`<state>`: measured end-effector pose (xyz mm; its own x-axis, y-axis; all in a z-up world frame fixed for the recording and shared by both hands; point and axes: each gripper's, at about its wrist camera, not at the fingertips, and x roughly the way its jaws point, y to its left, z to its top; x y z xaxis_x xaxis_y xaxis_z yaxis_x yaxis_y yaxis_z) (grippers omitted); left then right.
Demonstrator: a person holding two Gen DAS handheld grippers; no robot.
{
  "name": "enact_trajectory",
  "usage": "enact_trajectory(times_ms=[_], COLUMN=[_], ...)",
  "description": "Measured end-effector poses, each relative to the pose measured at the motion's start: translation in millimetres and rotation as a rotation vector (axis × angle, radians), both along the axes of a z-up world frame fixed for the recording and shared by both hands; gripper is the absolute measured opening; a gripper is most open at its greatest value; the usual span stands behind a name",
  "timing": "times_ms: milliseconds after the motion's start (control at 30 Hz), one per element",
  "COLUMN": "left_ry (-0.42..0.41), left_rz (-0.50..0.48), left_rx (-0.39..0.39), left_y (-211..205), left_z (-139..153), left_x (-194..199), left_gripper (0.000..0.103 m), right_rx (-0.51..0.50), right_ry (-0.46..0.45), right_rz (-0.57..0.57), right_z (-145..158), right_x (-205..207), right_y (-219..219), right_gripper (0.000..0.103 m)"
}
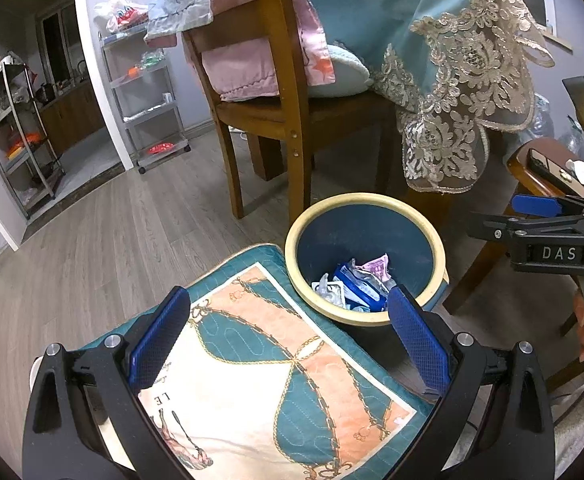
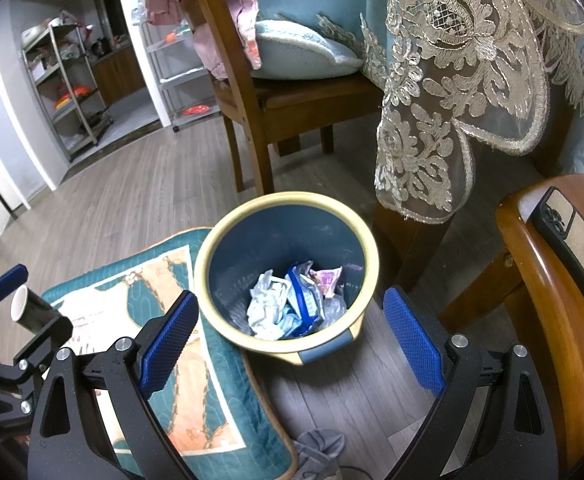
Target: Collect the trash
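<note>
A blue trash bin with a cream rim (image 1: 366, 200) (image 2: 219, 240) stands on the wood floor and holds crumpled wrappers and paper (image 1: 352, 286) (image 2: 292, 300). My left gripper (image 1: 287, 344) is open and empty, over a patterned cushion just left of the bin. It also shows at the left edge of the right wrist view (image 2: 7, 308). My right gripper (image 2: 289, 344) is open and empty, hovering above the bin's near side. It also shows at the right of the left wrist view (image 1: 540, 208). A crumpled white tissue (image 1: 582, 172) lies on a chair seat to the right.
The patterned teal and orange cushion (image 1: 259, 380) (image 2: 163, 360) lies left of the bin. A wooden chair (image 1: 283, 92) with a pillow stands behind it. A lace-edged tablecloth (image 2: 452, 112) hangs at the right. A phone (image 2: 572, 236) lies on the right chair seat. Metal shelves (image 1: 19, 128) stand far left.
</note>
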<state>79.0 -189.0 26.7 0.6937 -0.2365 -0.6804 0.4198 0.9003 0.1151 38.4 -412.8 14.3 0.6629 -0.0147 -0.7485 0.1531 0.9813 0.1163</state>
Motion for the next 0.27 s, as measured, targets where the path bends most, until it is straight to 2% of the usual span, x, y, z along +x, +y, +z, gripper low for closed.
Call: enact_trajectory(times_ms=[267], left_ry=[0.008], left_rz=[0.000], left_rx=[0.018], left_y=[-1.0], left_z=[-0.7], left_x=[0.9], left_gripper=[0.097], right_rx=[0.000], right_ry=[0.001], right_rz=[-0.001], right_z=[0.0], right_x=[0.0], right_y=[0.2], right_gripper=[0.093])
